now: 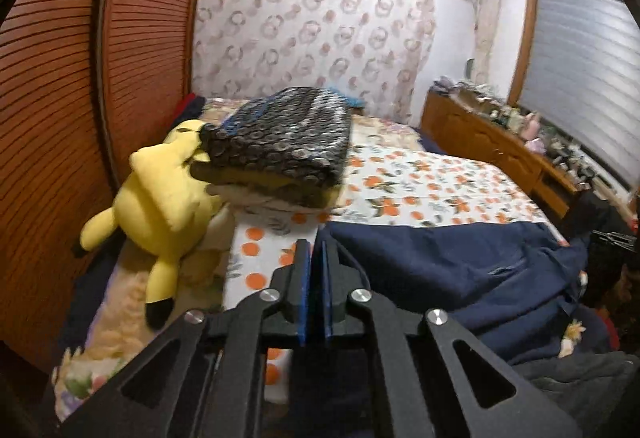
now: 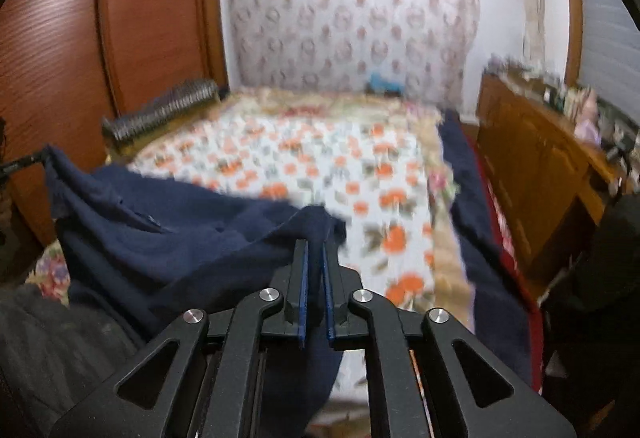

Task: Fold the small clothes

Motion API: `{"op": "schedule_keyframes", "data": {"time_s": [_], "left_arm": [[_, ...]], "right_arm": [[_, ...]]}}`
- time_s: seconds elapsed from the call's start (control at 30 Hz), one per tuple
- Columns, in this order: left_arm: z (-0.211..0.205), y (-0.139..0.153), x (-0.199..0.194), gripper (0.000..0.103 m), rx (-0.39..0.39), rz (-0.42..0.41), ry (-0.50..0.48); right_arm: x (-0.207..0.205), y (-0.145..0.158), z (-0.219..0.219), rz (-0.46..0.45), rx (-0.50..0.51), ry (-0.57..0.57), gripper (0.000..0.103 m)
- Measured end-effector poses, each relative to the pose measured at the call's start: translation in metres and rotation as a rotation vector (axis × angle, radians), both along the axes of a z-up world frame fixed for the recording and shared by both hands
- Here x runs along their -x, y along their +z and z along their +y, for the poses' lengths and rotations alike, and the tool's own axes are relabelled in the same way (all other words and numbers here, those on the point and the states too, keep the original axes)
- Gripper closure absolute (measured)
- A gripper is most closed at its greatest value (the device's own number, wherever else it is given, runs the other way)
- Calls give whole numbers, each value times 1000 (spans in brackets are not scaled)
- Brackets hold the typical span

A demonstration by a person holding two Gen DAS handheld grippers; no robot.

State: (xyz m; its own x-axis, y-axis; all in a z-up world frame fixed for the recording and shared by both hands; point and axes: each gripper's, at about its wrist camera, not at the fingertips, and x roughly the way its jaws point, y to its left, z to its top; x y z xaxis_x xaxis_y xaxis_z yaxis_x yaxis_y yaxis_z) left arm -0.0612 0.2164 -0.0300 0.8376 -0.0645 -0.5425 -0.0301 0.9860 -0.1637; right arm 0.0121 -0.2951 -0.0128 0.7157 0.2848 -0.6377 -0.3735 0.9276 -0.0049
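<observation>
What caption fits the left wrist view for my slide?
Left gripper clamps the navy garment's edge over the floral bed, beside a yellow Pikachu plush.

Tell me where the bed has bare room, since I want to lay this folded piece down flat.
The orange-flowered sheet is bare between the folded stack, the navy garment and the wooden cabinet. A narrow strip runs between the yellow plush toy and the garment. The wardrobe side is crowded.
</observation>
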Motion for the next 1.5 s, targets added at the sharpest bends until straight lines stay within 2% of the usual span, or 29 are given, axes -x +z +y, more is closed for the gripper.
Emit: {"op": "schedule_keyframes", "data": {"time_s": [0.03, 0.1, 0.2, 0.23, 0.27, 0.43, 0.77, 1.03, 1.27, 1.3, 1.37, 1.4, 1.43, 1.47, 1.5], "left_arm": [[2, 1, 0, 89, 3, -5, 4], [6, 3, 1, 59, 19, -15, -2], [9, 2, -7, 43, 11, -4, -17], [10, 1, -11, 43, 7, -1, -21], [10, 1, -17, 43, 6, 6, -26], [5, -9, -56, 43, -25, 58, -51], [-3, -41, -117, 43, -48, 204, -90], [-2, -65, -134, 43, -48, 307, -93], [-6, -80, -140, 43, -35, 371, -129], [-8, -81, -140, 43, -27, 379, -145], [-14, -82, -138, 44, -35, 377, -170], [-16, -81, -138, 50, -41, 375, -178], [-19, -80, -138, 54, -42, 374, -192], [-21, -79, -137, 61, -42, 376, -201], [-24, -78, -137, 72, -60, 380, -203]], "right_arm": [[-2, -3, 0, 5, 14, -13, 90], [-4, 0, -3, -1, 13, -19, 85], [-5, 10, -5, -38, 14, -24, 68], [-8, 13, -4, -49, 20, -24, 59], [-12, 15, -2, -56, 22, -20, 56], [-47, 7, 15, -31, 36, 6, 54], [-107, -46, 36, 121, 66, 37, 49], [-126, -69, 34, 231, 45, 12, 49], [-125, -71, 37, 230, 53, 30, 48], [-125, -70, 40, 232, 61, 35, 49], [-123, -70, 44, 238, 67, 59, 59], [-121, -69, 47, 238, 72, 75, 62], [-120, -69, 50, 237, 75, 90, 70], [-119, -68, 52, 239, 72, 103, 79], [-118, -68, 54, 242, 71, 111, 82]]}}
